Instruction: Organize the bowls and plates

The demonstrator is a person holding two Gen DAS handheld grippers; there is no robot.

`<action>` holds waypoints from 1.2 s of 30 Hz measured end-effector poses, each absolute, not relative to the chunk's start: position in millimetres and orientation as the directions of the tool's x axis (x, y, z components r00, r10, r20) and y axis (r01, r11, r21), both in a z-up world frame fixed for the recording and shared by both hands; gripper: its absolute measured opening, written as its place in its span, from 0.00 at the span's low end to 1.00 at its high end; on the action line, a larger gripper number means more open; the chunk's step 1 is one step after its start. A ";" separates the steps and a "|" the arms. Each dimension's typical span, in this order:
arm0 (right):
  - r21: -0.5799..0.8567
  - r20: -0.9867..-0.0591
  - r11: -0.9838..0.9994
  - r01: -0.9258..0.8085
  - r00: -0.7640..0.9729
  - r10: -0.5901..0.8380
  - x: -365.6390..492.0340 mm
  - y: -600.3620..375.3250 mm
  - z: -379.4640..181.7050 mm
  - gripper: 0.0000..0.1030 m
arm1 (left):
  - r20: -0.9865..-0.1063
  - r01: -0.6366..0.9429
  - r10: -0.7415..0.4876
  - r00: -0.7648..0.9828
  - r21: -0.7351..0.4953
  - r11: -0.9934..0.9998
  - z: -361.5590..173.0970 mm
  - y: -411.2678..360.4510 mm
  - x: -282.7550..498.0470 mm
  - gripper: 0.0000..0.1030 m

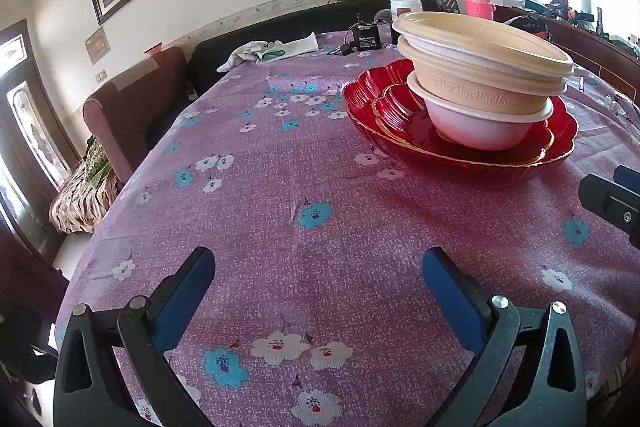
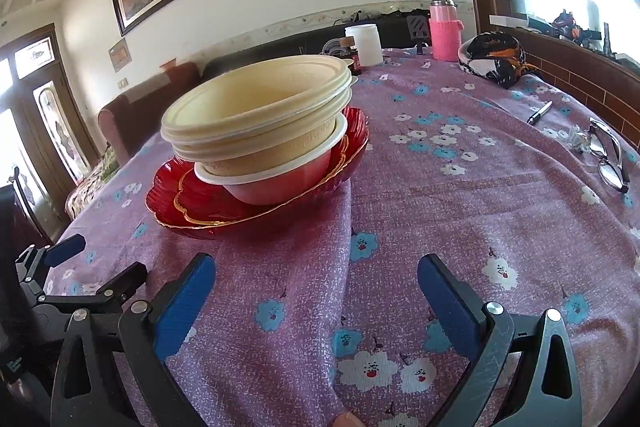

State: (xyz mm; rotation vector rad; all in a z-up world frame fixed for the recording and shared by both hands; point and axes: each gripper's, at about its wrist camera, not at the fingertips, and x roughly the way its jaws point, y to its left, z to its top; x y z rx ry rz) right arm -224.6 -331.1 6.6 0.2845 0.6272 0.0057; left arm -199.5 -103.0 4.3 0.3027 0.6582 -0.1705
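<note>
A stack stands on the purple flowered tablecloth [image 1: 280,187]. Two red scalloped plates [image 1: 368,95] lie nested at the bottom, and they show in the right wrist view [image 2: 188,203] too. A white bowl [image 1: 476,131] sits on them, with cream bowls [image 1: 480,67] nested on top; the white bowl [image 2: 276,187] and cream bowls [image 2: 256,107] show from the right as well. My left gripper [image 1: 318,267] is open and empty, near the table's front, left of the stack. My right gripper [image 2: 316,271] is open and empty, in front and right of the stack.
A pink bottle [image 2: 444,27], a white jar [image 2: 364,43], a small dark jar [image 2: 354,61] and a black patterned cloth bundle [image 2: 496,59] stand at the far side. A pen [image 2: 540,113] and glasses [image 2: 608,155] lie right. A charger [image 1: 366,41] and gloves [image 1: 248,53] lie far left.
</note>
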 end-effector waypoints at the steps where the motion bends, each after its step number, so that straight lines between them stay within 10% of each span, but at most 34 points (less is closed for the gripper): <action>1: 0.266 -0.578 0.961 0.080 0.811 0.092 -224.3 -331.6 6.5 0.99 | -0.624 0.250 -0.059 0.779 0.222 0.942 4.3 -103.1 -199.5 1.00; 36: 0.286 -0.587 0.955 0.078 0.802 0.110 -221.9 -335.2 4.0 0.99 | -0.625 0.251 -0.062 0.778 0.219 0.943 3.7 -103.4 -199.9 1.00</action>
